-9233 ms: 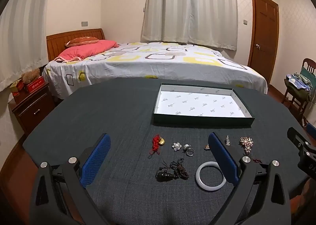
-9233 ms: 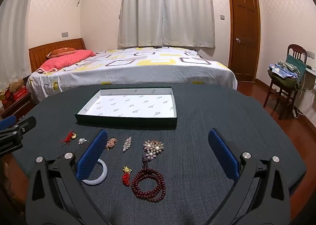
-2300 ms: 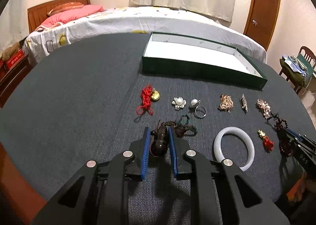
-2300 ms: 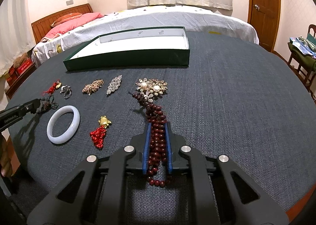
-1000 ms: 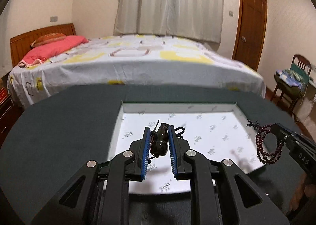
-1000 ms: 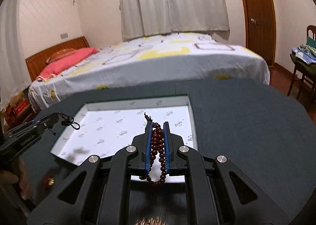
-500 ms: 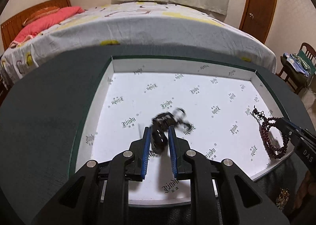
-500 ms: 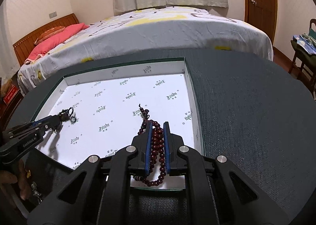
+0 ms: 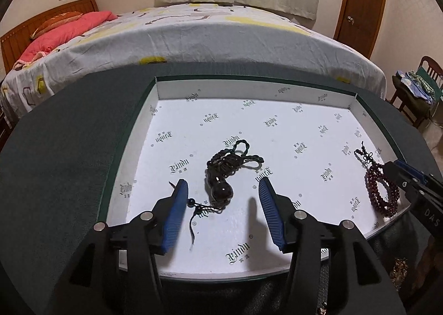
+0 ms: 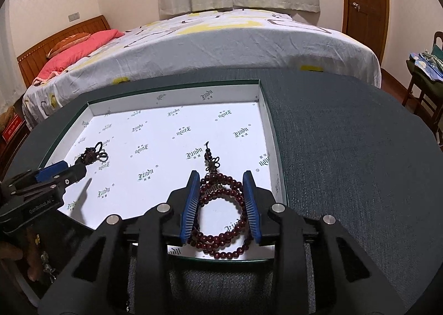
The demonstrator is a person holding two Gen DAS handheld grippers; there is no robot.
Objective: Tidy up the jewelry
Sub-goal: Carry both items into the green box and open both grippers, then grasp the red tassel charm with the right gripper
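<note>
Left hand-held gripper (image 9: 221, 190) opening, angled downward; right hand-held gripper (image 10: 220, 187) likewise.

both grippers: matte black plastic frames, forked arms, round silver screws at the pivots. fingers (image 9: 177, 212) carry ribbed blue pads. left gripper (image 9: 221, 211) shows white "GenRobot.AI" lettering on its side, right gripper (image 10: 221, 200) "DAS".

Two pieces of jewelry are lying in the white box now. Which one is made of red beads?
The red bead bracelet, coiled near the box's right front corner between the right gripper's opening jaws. The other, the black gourd pendant, is one dark piece on knotted cord.
</note>
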